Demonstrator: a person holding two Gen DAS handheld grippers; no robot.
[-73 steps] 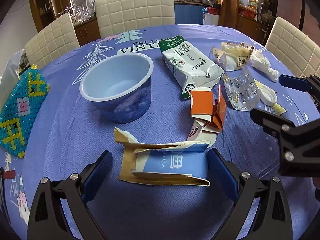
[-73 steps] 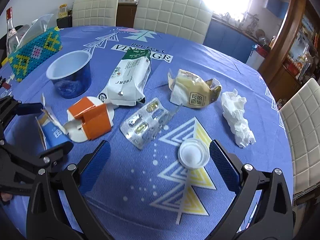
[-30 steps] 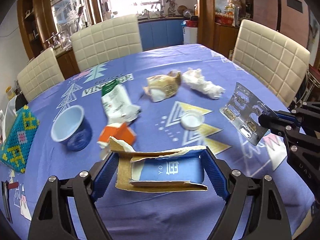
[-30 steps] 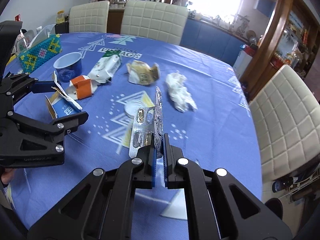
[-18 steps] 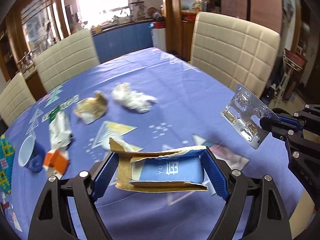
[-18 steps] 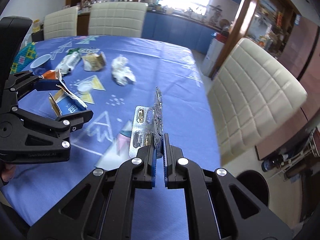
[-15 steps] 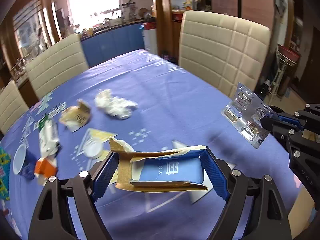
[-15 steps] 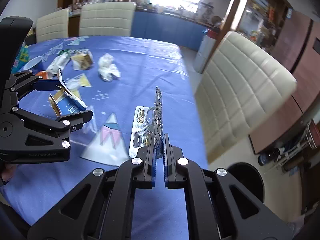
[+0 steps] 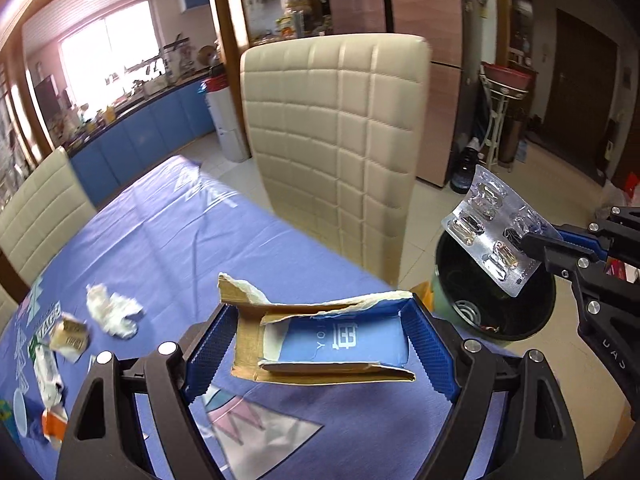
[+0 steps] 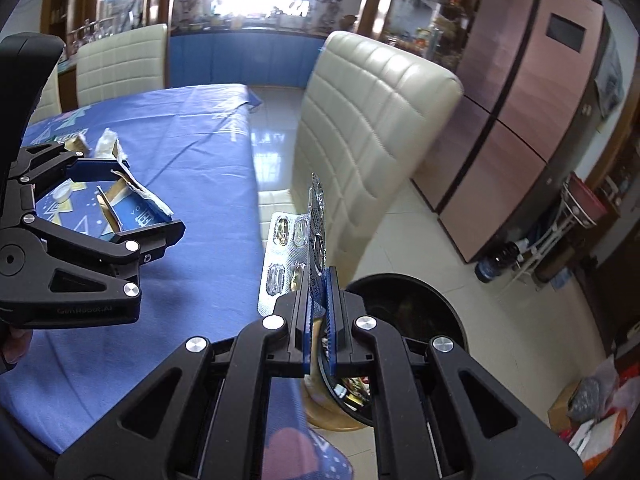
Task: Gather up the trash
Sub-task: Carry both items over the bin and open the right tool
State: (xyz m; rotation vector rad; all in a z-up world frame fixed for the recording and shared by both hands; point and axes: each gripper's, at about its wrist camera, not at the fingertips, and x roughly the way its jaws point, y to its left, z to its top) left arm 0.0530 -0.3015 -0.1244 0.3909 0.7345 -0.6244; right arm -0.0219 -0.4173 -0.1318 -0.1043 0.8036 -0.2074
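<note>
Your left hand-held gripper [image 9: 320, 354] squeezes a torn box [image 9: 324, 344]; your right hand-held gripper [image 10: 319, 304] pinches shiny, bumpy pills [image 10: 294, 248] over the round bin [image 10: 412, 300].

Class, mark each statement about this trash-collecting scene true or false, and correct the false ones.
1. The left tool holds a torn blue carton. True.
2. The right tool is open and empty. False: it is shut on a pill blister pack.
3. A black trash bin stands on the floor beside the table. True.
4. The crumpled tissue is inside the bin. False: it lies on the table.
</note>
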